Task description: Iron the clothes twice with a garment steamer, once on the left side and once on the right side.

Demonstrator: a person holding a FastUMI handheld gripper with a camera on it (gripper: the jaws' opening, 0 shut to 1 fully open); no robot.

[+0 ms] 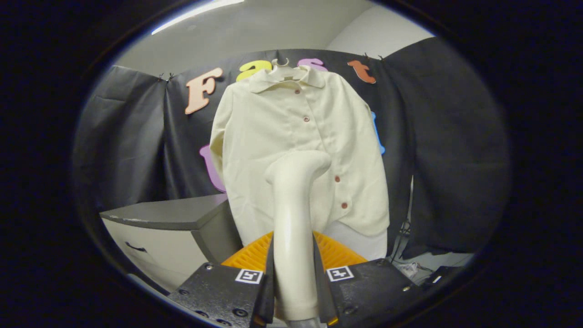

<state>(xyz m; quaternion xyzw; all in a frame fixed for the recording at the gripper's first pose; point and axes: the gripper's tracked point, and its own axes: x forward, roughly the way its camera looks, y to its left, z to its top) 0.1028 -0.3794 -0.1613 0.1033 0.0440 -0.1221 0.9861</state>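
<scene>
A cream button-up shirt (291,136) hangs on a hanger (281,64) against the booth's black wall, straight ahead of me. My gripper (294,282) is shut on the cream garment steamer (294,218), both fingers pressing its upright handle. The steamer's head curves right at the top and overlaps the shirt's lower middle, just left of the button line. Whether the head touches the cloth I cannot tell.
A grey-topped cabinet (168,214) with a white drawer front stands at the lower left, beside the shirt. An orange ribbed object (255,255) sits just beyond the fingers, below the shirt's hem. Cables and clutter (410,266) lie on the floor at the lower right.
</scene>
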